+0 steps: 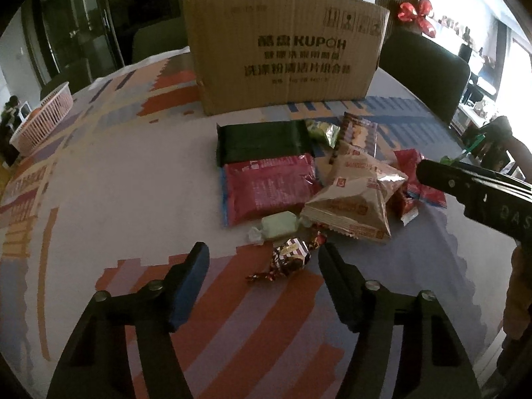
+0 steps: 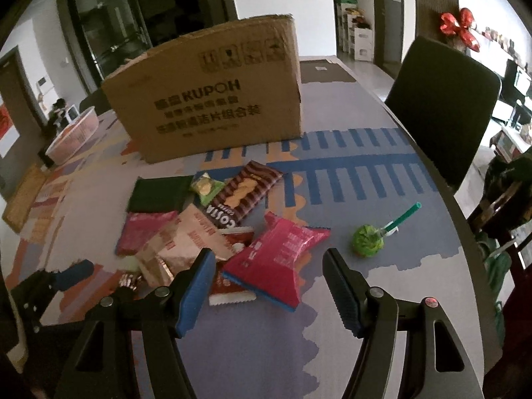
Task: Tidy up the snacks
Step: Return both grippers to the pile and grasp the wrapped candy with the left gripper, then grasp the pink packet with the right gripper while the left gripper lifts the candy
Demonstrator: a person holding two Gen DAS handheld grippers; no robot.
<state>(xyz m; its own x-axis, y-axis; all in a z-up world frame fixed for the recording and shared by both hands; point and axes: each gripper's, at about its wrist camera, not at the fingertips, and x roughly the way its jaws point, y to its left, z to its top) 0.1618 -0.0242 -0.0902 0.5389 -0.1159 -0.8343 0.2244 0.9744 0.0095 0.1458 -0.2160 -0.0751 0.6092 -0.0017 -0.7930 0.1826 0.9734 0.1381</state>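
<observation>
Cardboard box [image 1: 286, 56] stands upright at the far side of the bench [image 1: 116, 173]; I take it as my landmark. Far left of the box, a pink basket [image 1: 43, 119] sits at the bench edge. In front of the box lies the snack pile: dark green packet [image 1: 262, 143] nearest it, red packet [image 1: 269, 189] just in front of that, beige packets [image 1: 359, 199] to their right.

My left gripper [image 1: 262, 259] is released, jaws apart, with the striped foil candy [image 1: 289, 257] between the fingertips but not pinched. A pale green candy [image 1: 279, 227] lies just behind it, towards the box. My right gripper [image 2: 269, 272] is also released, hovering over the pink packet [image 2: 282, 249] at the right end of the pile.

Risks, as I judge them: the left jaws could catch only the twisted wrapper tail, so the candy slips. The pink packet overlaps a smaller red-and-white packet [image 2: 229, 291], which may drag along.

Only the right wrist view shows the green lollipop [image 2: 367, 241], well right of the pile. The left wrist view alone shows the pale candy plainly.
</observation>
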